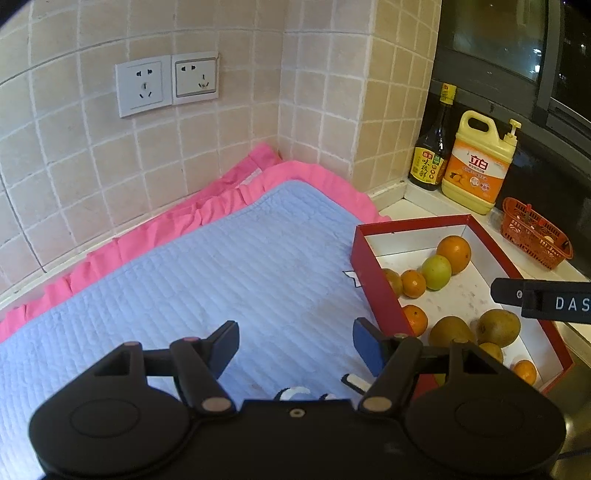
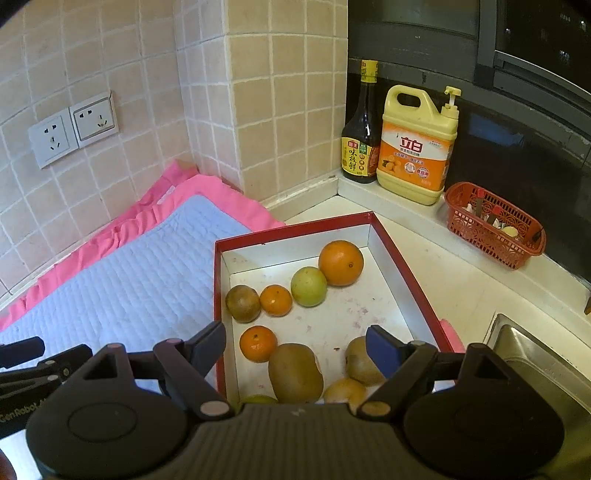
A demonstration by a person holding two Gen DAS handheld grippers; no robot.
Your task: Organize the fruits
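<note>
Fruits: oranges (image 2: 340,262) and kiwis (image 2: 295,372) in red box (image 2: 291,225), frame centre
Writing: "立白" on yellow jug (image 2: 417,147), upper right
Left gripper (image 1: 293,341): fingers spread, over blue mat (image 1: 207,266)
Right gripper (image 2: 295,345): fingers spread, empty, above box

Warm indoor light, sharp focus, strong fisheye bending at edges, dark corner vignetting, night-dark window (image 2: 480,33).
</note>
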